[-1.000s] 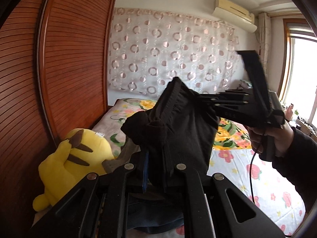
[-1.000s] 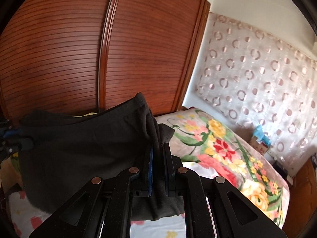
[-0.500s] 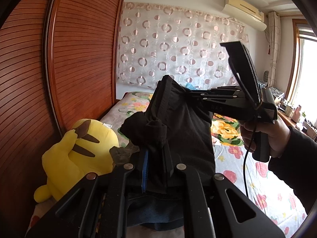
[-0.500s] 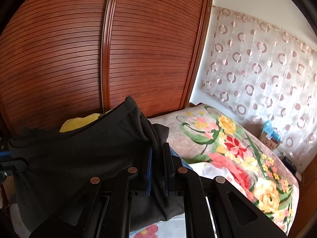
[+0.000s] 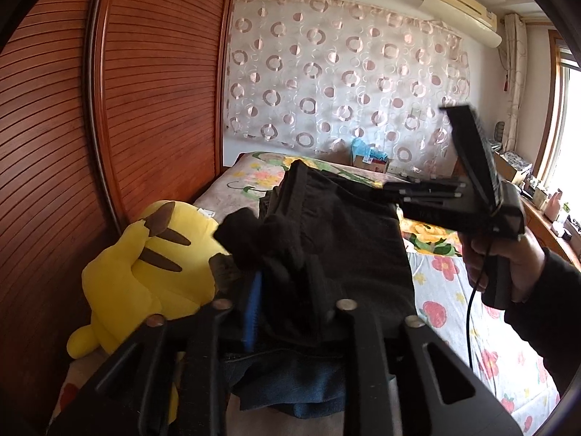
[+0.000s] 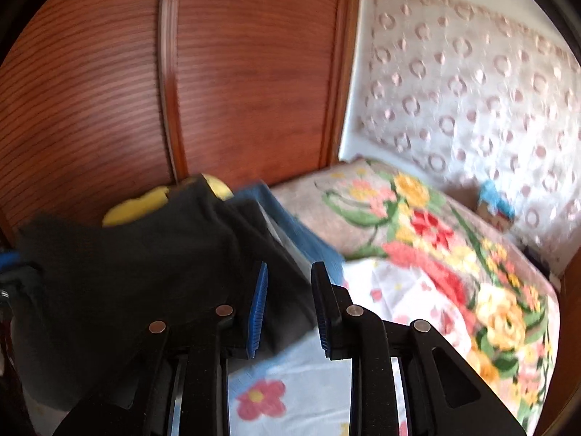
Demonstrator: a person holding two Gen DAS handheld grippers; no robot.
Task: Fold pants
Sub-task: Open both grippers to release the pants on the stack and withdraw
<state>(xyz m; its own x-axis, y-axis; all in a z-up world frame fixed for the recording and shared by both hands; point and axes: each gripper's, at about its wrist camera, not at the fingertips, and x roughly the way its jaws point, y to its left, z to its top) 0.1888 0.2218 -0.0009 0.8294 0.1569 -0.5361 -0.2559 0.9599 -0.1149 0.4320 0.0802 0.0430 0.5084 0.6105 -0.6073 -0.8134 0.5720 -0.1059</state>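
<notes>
The folded black pants (image 5: 348,254) hang low over a pile of clothes at the bed's left side. My left gripper (image 5: 287,290) is shut on a bunched corner of them, its blue pad showing beside the cloth. My right gripper (image 6: 287,305) is open, its jaws apart, with the black pants (image 6: 120,276) lying just to its left and in front. In the left wrist view the right gripper (image 5: 395,190) reaches over the far edge of the pants, held by a hand.
A yellow plush toy (image 5: 145,272) lies left of the pile against the wooden wardrobe (image 5: 109,127). Folded blue jeans (image 5: 290,388) lie under the black pants. The flowered bed sheet (image 6: 435,254) stretches right toward the curtain (image 5: 345,72).
My right gripper has opened and let go of the black pants. The pants have dropped lower onto the pile. My left gripper still holds its corner.
</notes>
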